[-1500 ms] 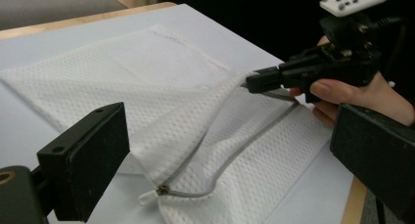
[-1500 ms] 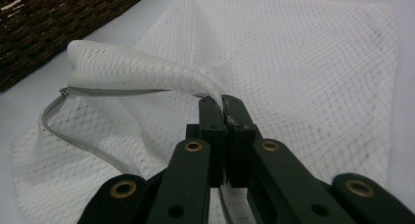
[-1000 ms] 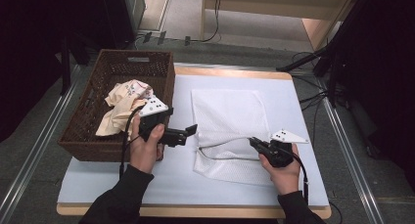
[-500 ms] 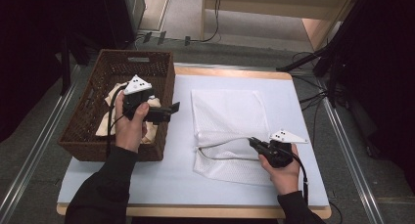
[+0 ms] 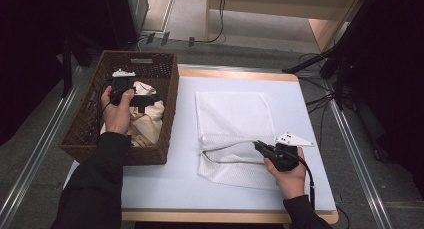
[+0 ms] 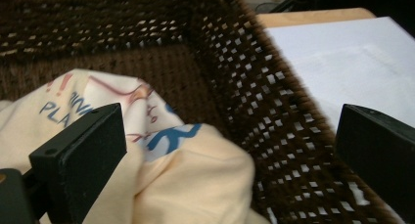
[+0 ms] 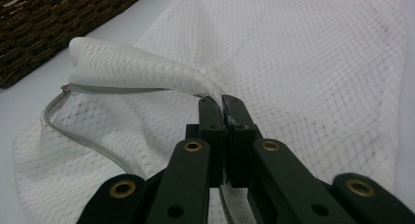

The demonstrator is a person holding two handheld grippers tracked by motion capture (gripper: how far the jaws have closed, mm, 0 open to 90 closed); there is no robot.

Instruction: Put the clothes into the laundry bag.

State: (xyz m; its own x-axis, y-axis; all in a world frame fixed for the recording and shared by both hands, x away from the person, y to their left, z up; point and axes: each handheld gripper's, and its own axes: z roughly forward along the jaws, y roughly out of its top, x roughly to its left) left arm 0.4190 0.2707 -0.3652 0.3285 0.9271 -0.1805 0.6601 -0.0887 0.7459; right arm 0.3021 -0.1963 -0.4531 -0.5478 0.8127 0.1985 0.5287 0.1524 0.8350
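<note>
White mesh bag [image 5: 235, 134] lies flat on the pale table [image 5: 165, 189], just right of the brown wicker basket [image 5: 167, 114]. From the bottom edge of the high view both dark-sleeved forearms reach forward. The left hand [image 5: 117, 114] is extended over the basket, holding the left tongs [image 5: 150, 100] level above the cream printed cloth [image 5: 147, 126] that fills it. The right hand [image 5: 287, 169] rests low on the table at the bag's near right corner, its right tongs [image 5: 257, 146] pointing left across the mesh.

What the high view leaves too small to read, the gripper views supply. The left gripper view looks into the basket's corner: the cloth [image 6: 195, 175] carries blue and red lettering, and the woven wall [image 6: 254, 97] rises behind it with the table beyond. The left tongs [image 6: 230, 160] stand spread wide, gripping nothing, the cloth just beneath them. The right gripper view shows the right tongs [image 7: 220, 104] clenched on the bag's upper layer [image 7: 147, 70], lifting it beside the grey zipper [image 7: 73, 126] so the mouth gapes, while the lower layer stays on the table.
</note>
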